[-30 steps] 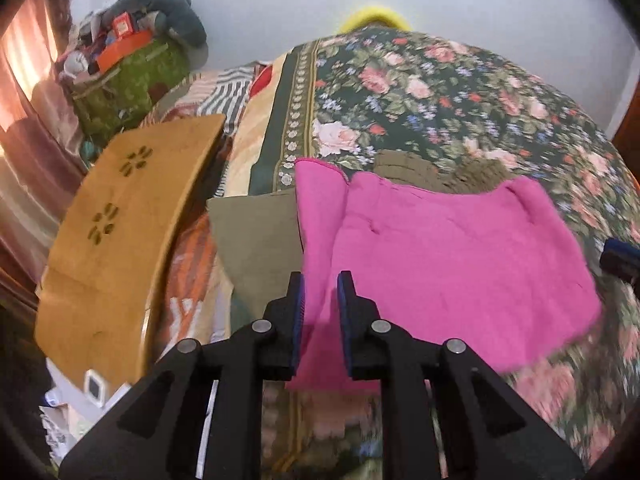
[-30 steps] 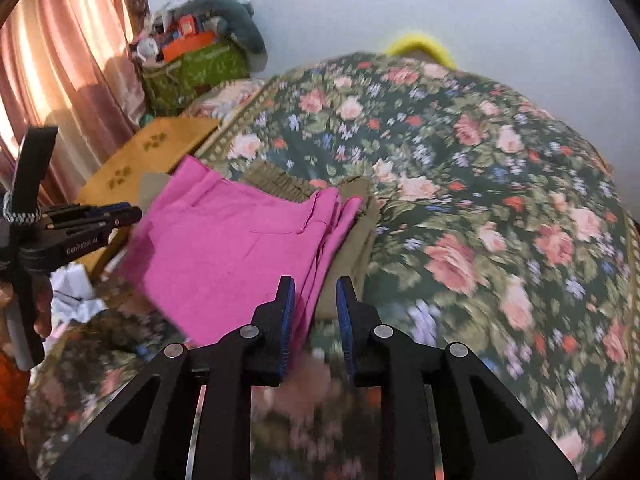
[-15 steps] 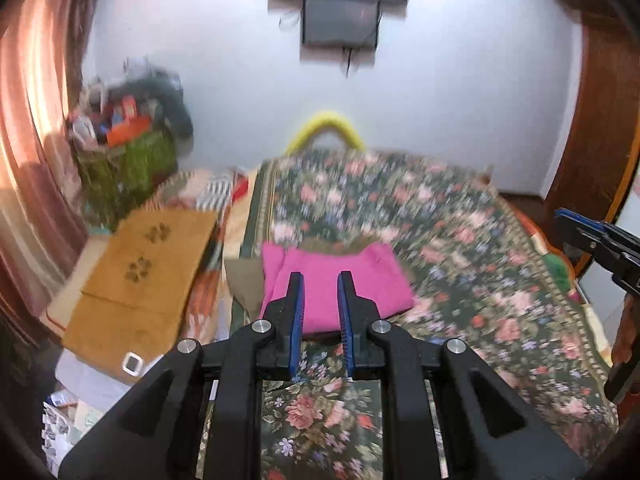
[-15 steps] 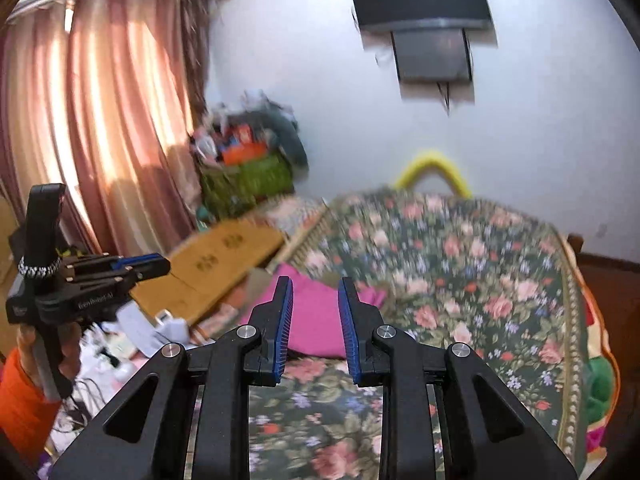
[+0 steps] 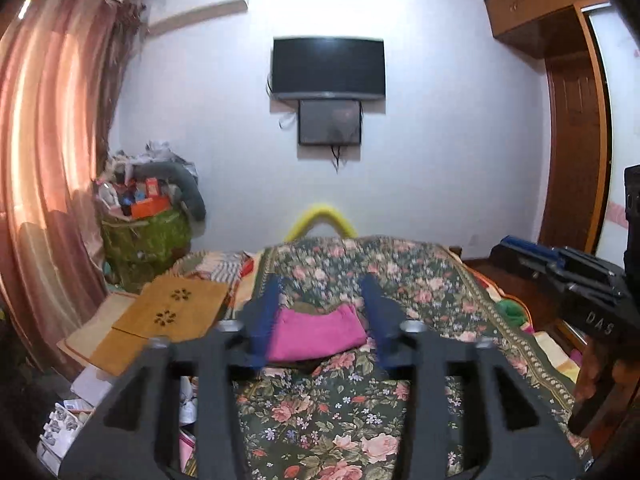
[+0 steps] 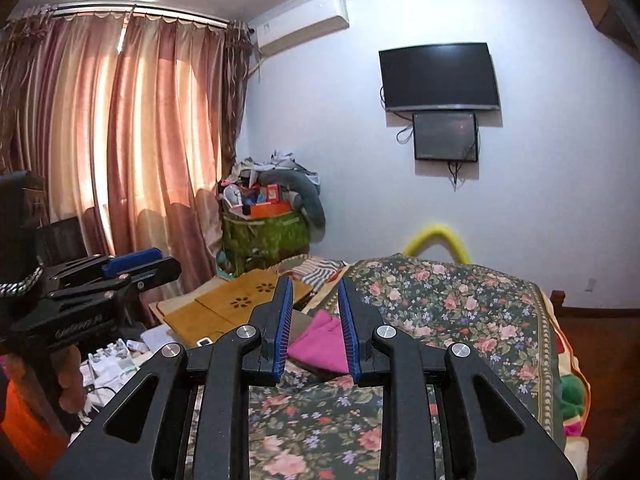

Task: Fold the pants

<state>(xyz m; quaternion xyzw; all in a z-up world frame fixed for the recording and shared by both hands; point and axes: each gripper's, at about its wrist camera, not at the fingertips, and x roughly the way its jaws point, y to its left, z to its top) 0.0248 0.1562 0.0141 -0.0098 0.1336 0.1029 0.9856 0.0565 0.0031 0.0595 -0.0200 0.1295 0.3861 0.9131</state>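
Both claws have been drawn back and raised since a second ago. Left claw (image 5: 320, 316) and right claw (image 6: 316, 328) are now spread, nothing held. Pink pants (image 5: 316, 334) are left folded on the bed (image 5: 420, 280), well apart from both.

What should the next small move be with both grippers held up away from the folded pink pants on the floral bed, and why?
Probably nothing more on this garment: keep both grippers clear. The folded pink pants lie in a compact rectangle on the floral bedspread, atop an olive garment. The left gripper and right gripper are open, empty and well off the cloth, so the fold looks finished.
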